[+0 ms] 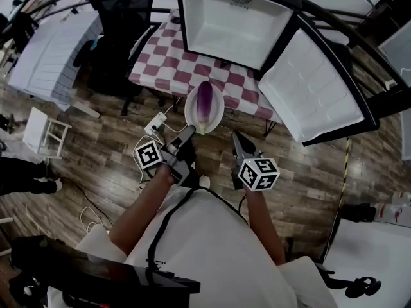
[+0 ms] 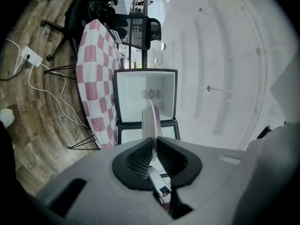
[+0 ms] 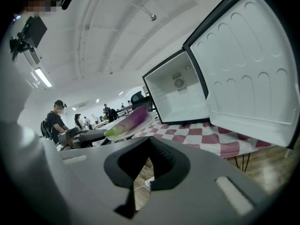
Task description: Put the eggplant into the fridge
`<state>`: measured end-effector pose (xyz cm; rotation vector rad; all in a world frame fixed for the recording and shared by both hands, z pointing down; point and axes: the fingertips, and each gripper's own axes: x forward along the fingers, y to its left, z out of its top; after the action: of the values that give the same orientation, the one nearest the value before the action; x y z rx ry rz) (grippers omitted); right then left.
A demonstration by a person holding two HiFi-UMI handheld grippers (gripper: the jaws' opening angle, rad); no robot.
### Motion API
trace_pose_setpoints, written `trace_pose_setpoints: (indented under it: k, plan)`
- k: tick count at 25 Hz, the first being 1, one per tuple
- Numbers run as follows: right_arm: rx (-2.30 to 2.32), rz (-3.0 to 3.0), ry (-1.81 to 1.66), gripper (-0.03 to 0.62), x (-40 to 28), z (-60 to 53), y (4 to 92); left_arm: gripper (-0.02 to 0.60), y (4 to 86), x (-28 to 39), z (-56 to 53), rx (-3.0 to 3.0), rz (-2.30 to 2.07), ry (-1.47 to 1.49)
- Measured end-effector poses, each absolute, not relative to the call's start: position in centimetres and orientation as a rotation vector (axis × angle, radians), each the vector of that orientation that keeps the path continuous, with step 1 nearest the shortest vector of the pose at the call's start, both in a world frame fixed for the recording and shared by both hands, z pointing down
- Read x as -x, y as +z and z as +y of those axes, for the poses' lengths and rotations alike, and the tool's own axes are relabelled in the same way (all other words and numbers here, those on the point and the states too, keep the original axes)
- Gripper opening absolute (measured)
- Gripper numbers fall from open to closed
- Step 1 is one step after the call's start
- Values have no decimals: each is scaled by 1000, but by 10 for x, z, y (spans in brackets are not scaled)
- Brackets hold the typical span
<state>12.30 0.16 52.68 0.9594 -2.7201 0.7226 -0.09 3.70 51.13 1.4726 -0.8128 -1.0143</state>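
- The eggplant (image 1: 204, 101) lies lengthwise on a white plate (image 1: 219, 108), green stem toward the person and purple tip toward the open fridge (image 1: 231, 24).
- The left tongs (image 1: 191, 130) are nearly closed, pinching the plate's rim.
- The right tongs (image 1: 237, 136) are closed and empty.

**Inspector:** Floor?
**Assistant:** Brown wood planks (image 1: 96, 172), glossy with glare. A white power strip (image 1: 156, 124) lies on them.
**Inspector:** Furniture?
**Assistant:** One table (image 1: 149, 76) under a pink-and-white checked cloth (image 1: 186, 66). A black office chair (image 1: 119, 18) stands beside it, a small white stool (image 1: 45, 130) well apart.
**Inspector:** Overhead?
**Assistant:** White ceiling (image 3: 117, 27), strip lights (image 3: 42, 77) lit.
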Motion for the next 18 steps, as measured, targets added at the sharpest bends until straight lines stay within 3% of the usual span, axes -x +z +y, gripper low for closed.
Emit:
trace_pose_setpoints:
  k: [18]
  plan:
    - [-962, -2698, 757, 8, -117, -26, 537, 35, 519, 8, 7, -1455, -810, -1006]
